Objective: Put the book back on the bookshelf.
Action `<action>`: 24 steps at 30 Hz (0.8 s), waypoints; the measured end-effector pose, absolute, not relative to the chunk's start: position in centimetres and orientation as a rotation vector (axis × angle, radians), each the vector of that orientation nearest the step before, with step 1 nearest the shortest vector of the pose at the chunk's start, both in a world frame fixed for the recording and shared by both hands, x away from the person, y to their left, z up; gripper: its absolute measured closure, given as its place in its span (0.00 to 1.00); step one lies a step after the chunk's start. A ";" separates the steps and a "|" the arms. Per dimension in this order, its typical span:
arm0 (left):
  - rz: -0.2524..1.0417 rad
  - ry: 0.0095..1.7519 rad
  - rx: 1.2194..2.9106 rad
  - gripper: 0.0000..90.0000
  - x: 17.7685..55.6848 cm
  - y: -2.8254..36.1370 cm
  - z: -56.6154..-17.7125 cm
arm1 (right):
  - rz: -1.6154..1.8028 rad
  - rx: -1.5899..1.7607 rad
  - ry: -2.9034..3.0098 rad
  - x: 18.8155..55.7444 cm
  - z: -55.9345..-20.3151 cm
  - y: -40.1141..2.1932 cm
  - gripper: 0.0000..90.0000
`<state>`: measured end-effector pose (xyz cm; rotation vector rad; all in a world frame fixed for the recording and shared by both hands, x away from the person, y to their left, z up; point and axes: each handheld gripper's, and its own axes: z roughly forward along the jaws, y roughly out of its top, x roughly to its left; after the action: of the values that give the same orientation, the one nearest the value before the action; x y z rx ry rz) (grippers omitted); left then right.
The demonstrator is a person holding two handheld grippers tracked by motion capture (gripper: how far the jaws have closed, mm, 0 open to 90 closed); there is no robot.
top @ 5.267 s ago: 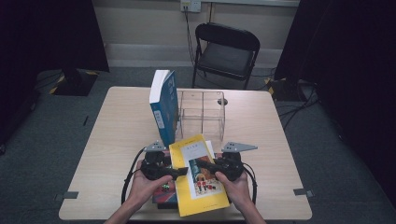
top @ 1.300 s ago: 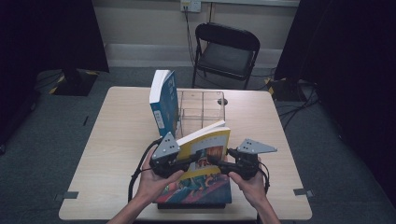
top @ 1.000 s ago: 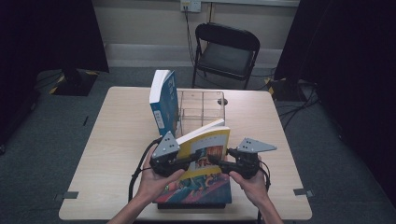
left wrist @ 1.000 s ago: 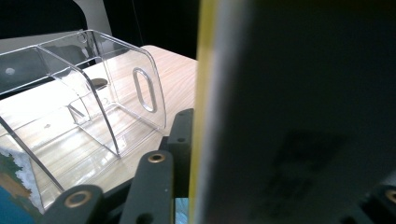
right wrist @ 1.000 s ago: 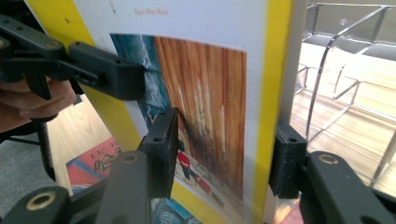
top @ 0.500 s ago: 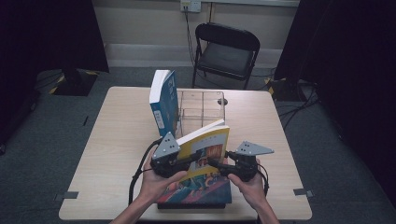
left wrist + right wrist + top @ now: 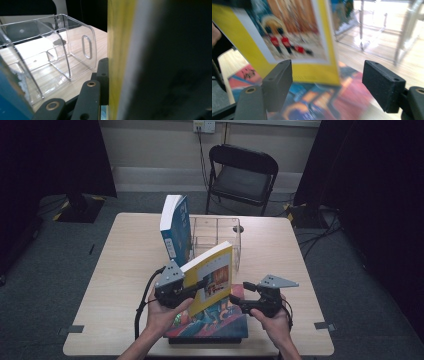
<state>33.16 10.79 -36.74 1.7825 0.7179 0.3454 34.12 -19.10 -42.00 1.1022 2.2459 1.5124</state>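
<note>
- Left gripper (image 7: 197, 287), lower center of the high view: jaws clenched on the yellow book (image 7: 212, 277), holding it tilted above the colorful book (image 7: 210, 322) on the tabletop (image 7: 125, 270).
- Right gripper (image 7: 237, 302), lower right: jaws just opened, released, book corner between them untouched.
- Clear organizer (image 7: 215, 237) behind.

The yellow book (image 7: 212, 277), with a photo on its cover, stands tilted on edge above the colourful book (image 7: 210, 322), which lies flat beneath it.
</note>
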 end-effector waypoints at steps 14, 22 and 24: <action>0.353 0.816 1.749 0.84 33.3 13.5 -36.7 | 1.245 1.333 2.184 34.1 -45.4 -25.4 0.20; 0.379 0.867 1.722 0.84 33.7 14.6 -36.3 | 1.121 1.431 2.158 34.8 -47.2 -27.8 0.17; 0.381 0.875 1.718 0.84 33.9 14.7 -36.1 | 1.076 1.444 2.166 35.1 -47.7 -27.9 0.17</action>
<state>33.92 14.75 -36.14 1.7184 0.8752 0.3812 35.06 -27.91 -47.65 1.4445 2.1664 1.0758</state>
